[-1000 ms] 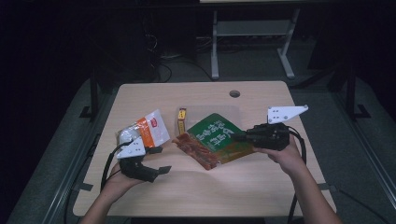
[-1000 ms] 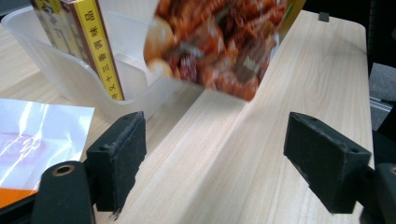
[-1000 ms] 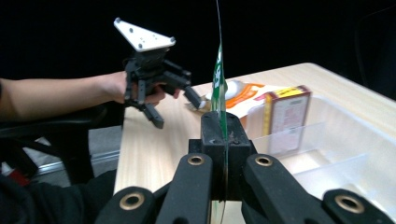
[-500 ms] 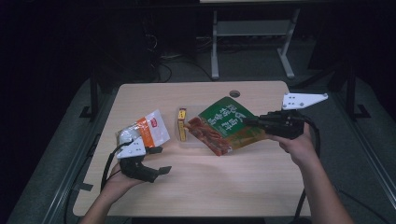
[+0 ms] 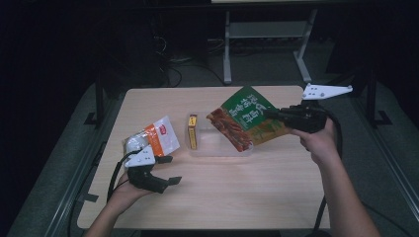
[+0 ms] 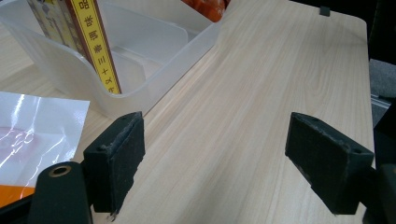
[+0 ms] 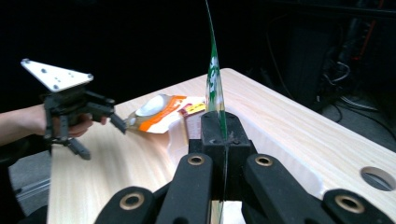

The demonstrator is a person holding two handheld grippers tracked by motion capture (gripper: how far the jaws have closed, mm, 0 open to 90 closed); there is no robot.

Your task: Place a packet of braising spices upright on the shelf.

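- Two handheld tongs work over a wooden table (image 5: pixel 237 197). Nearest the onlooker, the left gripper (image 5: pixel 165 170) rests low on it, jaws spread wide with nothing between them.
- Just beyond its jaws lies a white-and-orange snack pouch (image 5: pixel 155 140), and past that a clear plastic bin (image 5: pixel 217 148) with a yellow box (image 5: pixel 192 132) standing upright inside.
- Farther off, the right gripper (image 5: pixel 272 113) is clamped tight on one edge of a green snack bag (image 5: pixel 244 121), held tilted above the bin's far end.
- By its look, the bag is light, thin and crinkly, likely slippery; it flexes, so a pinch on the flat sealed edge seems safest.
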